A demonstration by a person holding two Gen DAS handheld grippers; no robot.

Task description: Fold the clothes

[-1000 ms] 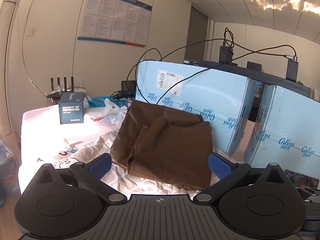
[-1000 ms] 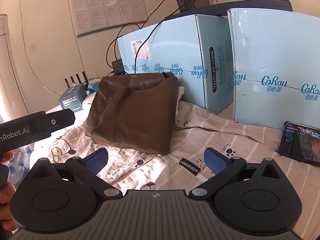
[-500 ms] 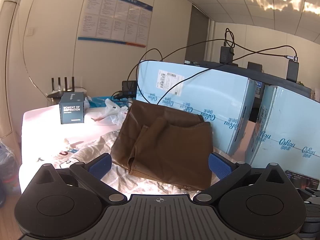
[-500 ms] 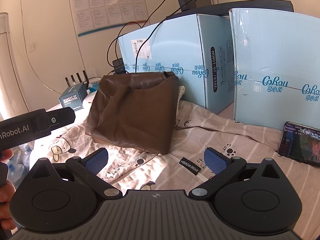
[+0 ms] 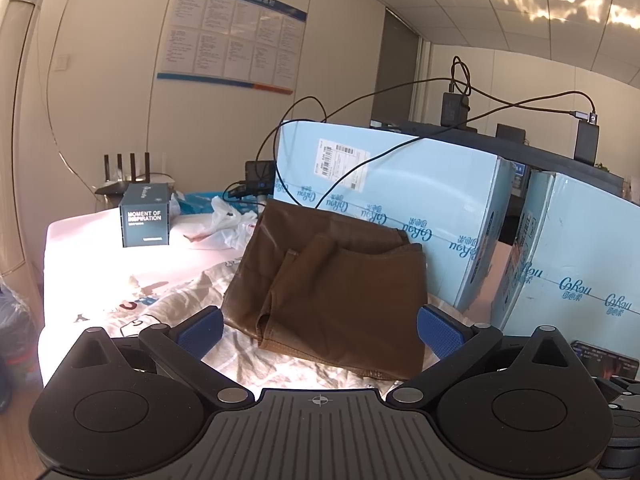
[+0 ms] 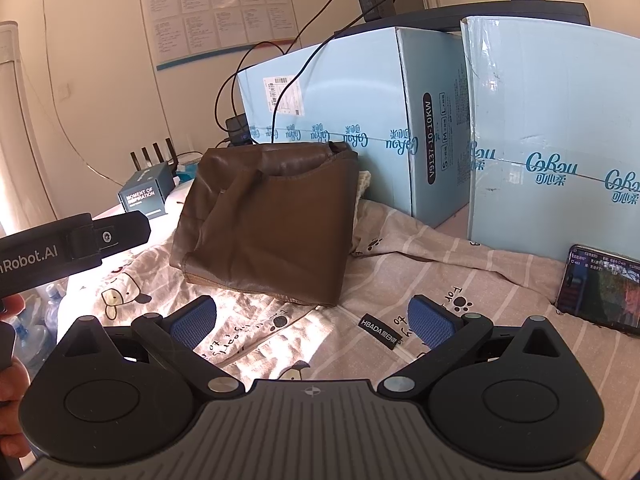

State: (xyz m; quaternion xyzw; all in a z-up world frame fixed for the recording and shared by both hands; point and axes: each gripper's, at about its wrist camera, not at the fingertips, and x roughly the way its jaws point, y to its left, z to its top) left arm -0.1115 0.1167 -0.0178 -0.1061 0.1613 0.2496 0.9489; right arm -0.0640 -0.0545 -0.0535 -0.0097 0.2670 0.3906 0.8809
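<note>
Biggest thing ahead of me: two pale blue cartons (image 6: 348,120) filling the upper right of both views, cables draped over them. Below them the printed striped sheet (image 6: 460,264) covers the surface, sunlit patches on it.

Centre frame in both views sits the brown garment (image 5: 332,280), already folded into a rough rectangle, lying on the sheet with its far edge right up against the left carton. In my right wrist view its long axis runs from lower centre up toward the carton, slightly leaning left; the hem edge faces me, and a loose flap crosses the top layer. In the left wrist view that flap shows as a raised fold at centre.

My right view alone gives me a phone (image 6: 600,292) with a lit screen at the right edge, a black HBADA label (image 6: 380,330) on the sheet, and the other handle with a hand at far left. My left view alone shows white plastic bags (image 5: 228,222) left of the garment.

The small dark box (image 5: 145,220) stands left of centre.

Left gripper (image 5: 319,326): jaws wide, nothing between them, short of the garment. Right gripper (image 6: 312,320): jaws wide too, empty, over bare sheet.
</note>
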